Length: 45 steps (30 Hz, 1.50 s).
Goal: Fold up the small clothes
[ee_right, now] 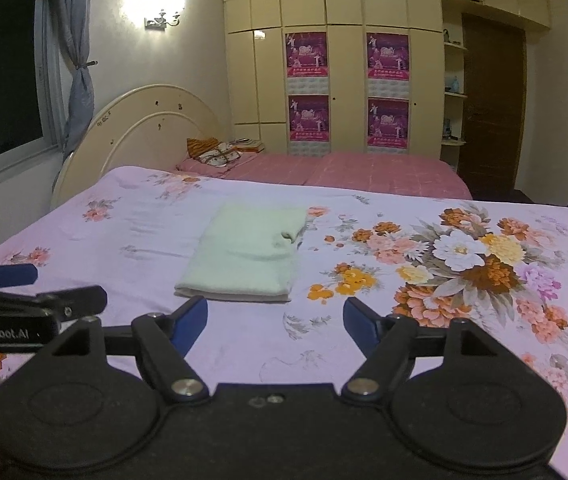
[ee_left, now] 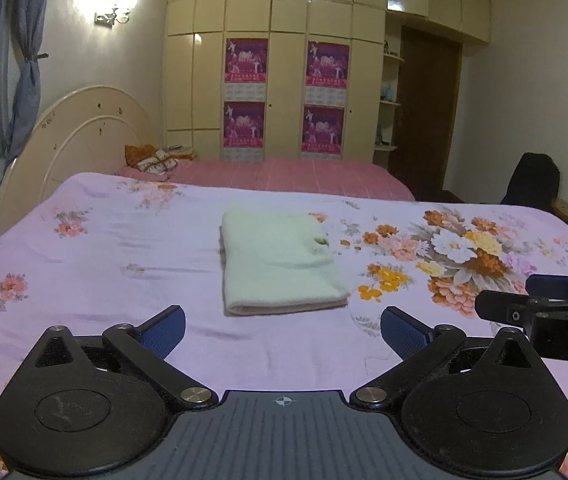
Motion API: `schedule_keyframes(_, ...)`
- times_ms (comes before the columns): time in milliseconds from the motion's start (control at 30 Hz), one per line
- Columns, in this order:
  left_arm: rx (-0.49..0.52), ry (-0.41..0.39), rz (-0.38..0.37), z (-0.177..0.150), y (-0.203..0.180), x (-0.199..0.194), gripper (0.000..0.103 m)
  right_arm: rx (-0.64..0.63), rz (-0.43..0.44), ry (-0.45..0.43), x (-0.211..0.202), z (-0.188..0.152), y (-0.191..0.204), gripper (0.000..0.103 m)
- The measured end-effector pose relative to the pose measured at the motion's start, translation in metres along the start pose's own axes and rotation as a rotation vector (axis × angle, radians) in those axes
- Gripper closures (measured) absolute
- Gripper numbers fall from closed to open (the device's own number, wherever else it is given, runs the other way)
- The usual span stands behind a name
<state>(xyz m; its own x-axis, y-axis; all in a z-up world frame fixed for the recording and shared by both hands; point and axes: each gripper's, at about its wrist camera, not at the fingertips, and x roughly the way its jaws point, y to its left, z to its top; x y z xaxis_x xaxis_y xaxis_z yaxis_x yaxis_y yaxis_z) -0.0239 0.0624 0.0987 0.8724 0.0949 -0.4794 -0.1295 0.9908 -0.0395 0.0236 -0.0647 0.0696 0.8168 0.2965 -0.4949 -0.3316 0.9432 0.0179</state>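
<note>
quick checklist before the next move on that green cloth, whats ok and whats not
1. left hand-held gripper open and empty: ok, jaws wide apart, nothing between them.
2. right hand-held gripper open and empty: ok, same state.
3. Both short of the light green cloth, not touching it: ok.
4. Cloth folded flat: ok, it lies as a neat rectangle on the floral bedsheet, with a thick folded edge nearest the cameras.
5. Top layer tidy: not ok, a small tuck shows near its right side.
6. Whether another fold is needed: cannot tell.
</note>
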Motion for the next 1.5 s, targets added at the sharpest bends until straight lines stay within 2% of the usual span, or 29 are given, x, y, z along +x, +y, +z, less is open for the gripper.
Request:
schedule_keyframes(200, -0.004, 0.000, 0.008, -0.001, 0.001, -0.002, 0.000, 0.000, -0.009, 0.003, -0.002, -0.002, 0.002, 0.028)
schedule_keyframes(733, -0.004, -0.002, 0.030, 0.000, -0.004, 0.004, 0.000, 0.005, -0.072, 0.013, 0.006, -0.001, 0.000, 0.016)
schedule_keyframes(1000, 0.027, 0.001, 0.042, -0.001, -0.008, 0.005, 0.000, 0.010, -0.073, 0.049, 0.012, -0.006, -0.002, 0.013)
schedule_keyframes(1500, 0.043, -0.018, 0.037, 0.001, -0.011, 0.006, 0.000, 0.010, -0.106, 0.019, 0.009, -0.003, -0.008, 0.010)
